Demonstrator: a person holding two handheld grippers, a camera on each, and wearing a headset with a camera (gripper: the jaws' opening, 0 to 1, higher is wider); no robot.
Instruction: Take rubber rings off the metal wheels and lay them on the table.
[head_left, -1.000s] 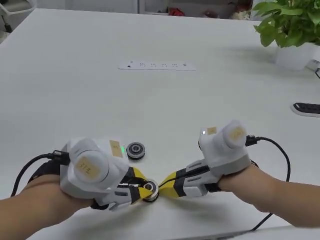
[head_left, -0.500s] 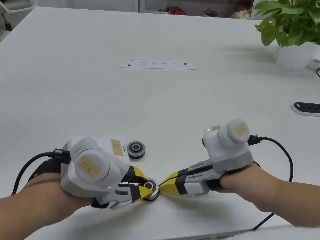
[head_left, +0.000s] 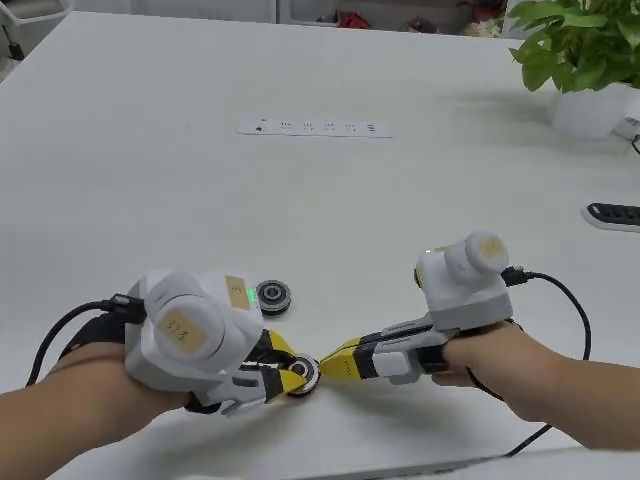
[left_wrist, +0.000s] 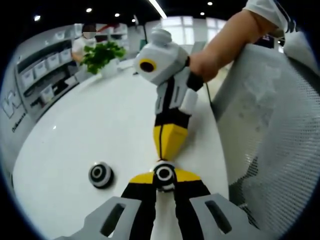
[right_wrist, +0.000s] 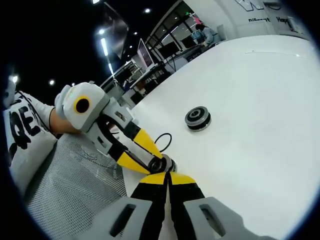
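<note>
your left gripper (head_left: 290, 379) is clenched on the near wheel (head_left: 304, 374) at the lower centre of the head view. one yellow tip sits on each side of it, close to the near edge of the white table (head_left: 200, 190). in the left gripper view your own two jaws rise from the bottom of the frame and hold that wheel between their tips, just below the middle. i cannot tell whether the wheel rests on the table or hangs just above it.

your right gripper (head_left: 330, 368) comes in from the lower right of the head view. its jaws are pressed together into one yellow wedge, and the point of the wedge touches the near wheel. in the right gripper view only a thin slit shows between its jaws, with the wheel right at their tips, just below the centre of the frame. whether they nip the wheel's rubber ring, i cannot tell.

the far wheel (head_left: 272, 297), dark round its rim, lies flat on the table. it is just up and to the left of the near one, beside the body of your left gripper, and neither tool touches it.

a white power strip (head_left: 314, 129) lies at the upper centre, and a potted plant (head_left: 575, 50) stands in the upper right corner.
</note>
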